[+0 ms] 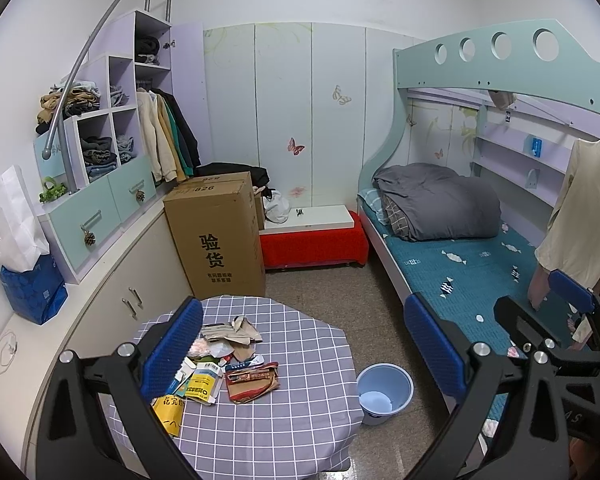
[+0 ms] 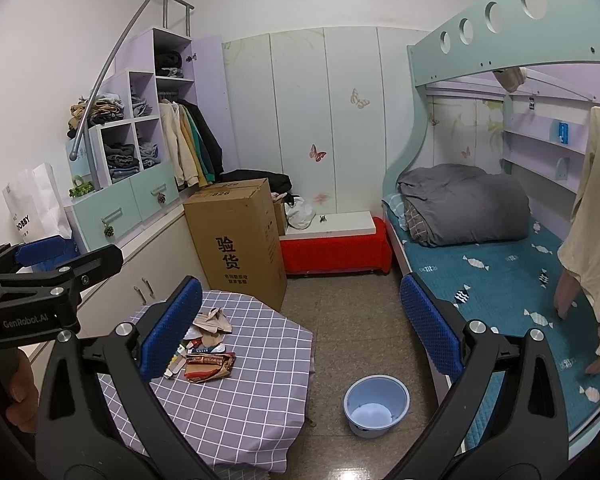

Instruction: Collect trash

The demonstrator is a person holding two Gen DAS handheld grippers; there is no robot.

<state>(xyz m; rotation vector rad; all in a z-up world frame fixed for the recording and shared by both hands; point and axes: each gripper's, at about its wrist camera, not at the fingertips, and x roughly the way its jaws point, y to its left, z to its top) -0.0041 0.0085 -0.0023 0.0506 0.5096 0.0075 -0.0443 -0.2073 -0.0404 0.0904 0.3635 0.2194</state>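
Note:
A pile of trash (image 1: 224, 364) lies on a small table with a grey checked cloth (image 1: 292, 412): crumpled brown paper, a yellow packet, a brown snack wrapper (image 1: 252, 382). The pile also shows in the right wrist view (image 2: 206, 350). A light blue bin (image 1: 384, 392) stands on the floor right of the table, seen too in the right wrist view (image 2: 376, 404). My left gripper (image 1: 304, 352) is open and empty, high above the table. My right gripper (image 2: 300, 328) is open and empty, above the floor between table and bed.
A tall cardboard box (image 1: 216, 236) stands behind the table. A low white cabinet (image 1: 112, 280) runs along the left. A bunk bed (image 1: 468, 264) with a teal mattress fills the right. A red-covered bench (image 1: 312, 244) stands at the back wall.

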